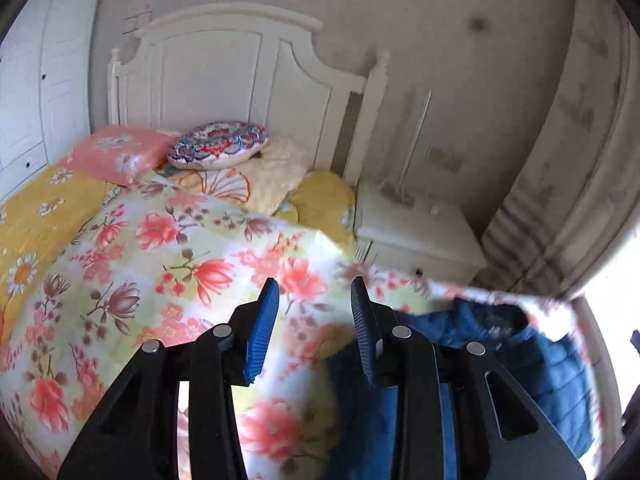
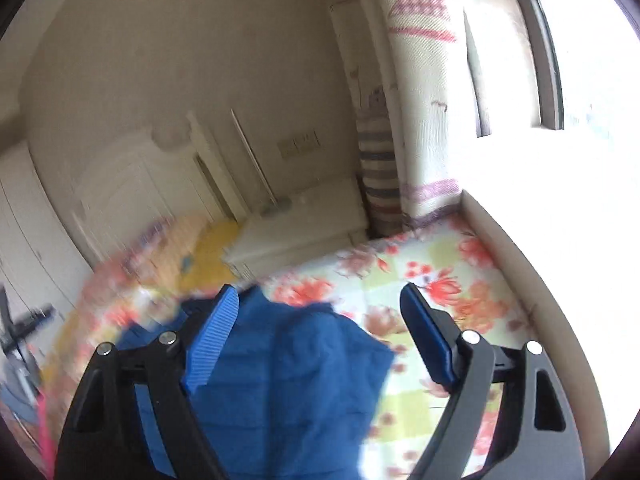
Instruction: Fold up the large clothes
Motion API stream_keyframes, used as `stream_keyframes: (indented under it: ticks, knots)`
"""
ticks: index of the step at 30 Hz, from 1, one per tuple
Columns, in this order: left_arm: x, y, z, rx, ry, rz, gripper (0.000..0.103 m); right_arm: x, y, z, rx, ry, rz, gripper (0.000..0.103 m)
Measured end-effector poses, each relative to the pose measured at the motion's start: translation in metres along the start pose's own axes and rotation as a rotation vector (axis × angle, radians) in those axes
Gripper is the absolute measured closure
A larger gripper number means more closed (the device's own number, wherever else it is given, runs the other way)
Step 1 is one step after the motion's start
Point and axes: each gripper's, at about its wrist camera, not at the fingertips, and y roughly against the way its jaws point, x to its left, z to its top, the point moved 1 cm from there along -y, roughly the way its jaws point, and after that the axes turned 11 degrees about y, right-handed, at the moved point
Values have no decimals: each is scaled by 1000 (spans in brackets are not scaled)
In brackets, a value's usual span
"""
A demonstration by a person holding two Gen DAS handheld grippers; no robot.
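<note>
A dark blue quilted jacket (image 1: pixel 552 364) lies on the floral bedspread (image 1: pixel 168 264) at the bed's right side. My left gripper (image 1: pixel 316 308) is open and empty above the bedspread, just left of the jacket. In the right wrist view the jacket (image 2: pixel 288 376) lies under my right gripper (image 2: pixel 320 312), which is open wide and holds nothing. The jacket's lower part is hidden behind the gripper bodies. The right wrist view is blurred on its left side.
A white headboard (image 1: pixel 224 76) and several pillows (image 1: pixel 218 146) stand at the bed's far end. A white nightstand (image 1: pixel 416 232) is beside the bed. A striped curtain (image 2: pixel 378 168) and a bright window (image 2: pixel 580 60) are on the right.
</note>
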Motion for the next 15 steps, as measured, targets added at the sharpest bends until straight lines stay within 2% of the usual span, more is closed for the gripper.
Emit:
stream_keyframes:
  ticks: [4,8,10,11,13,15]
  knots:
    - [7,-47,-25,133,-37,-66,74,13,-43,-24,120,46,26,20]
    - [-13,-85,-56,296,-99,-224,71,40,-78,-35,207,93,78,21]
    - [-23,-94,-64,316,-143,-238,36,53,-94,-37,247,140,75,21]
    - [-29,-97,-67,321,-163,-273,11,57,-103,-37,268,164,75,21]
    - [-37,-102,-70,339,-177,-309,9,62,-115,-43,310,191,91,21]
    - [-45,-108,-70,350,-190,-312,9,62,-125,-46,333,205,93,21]
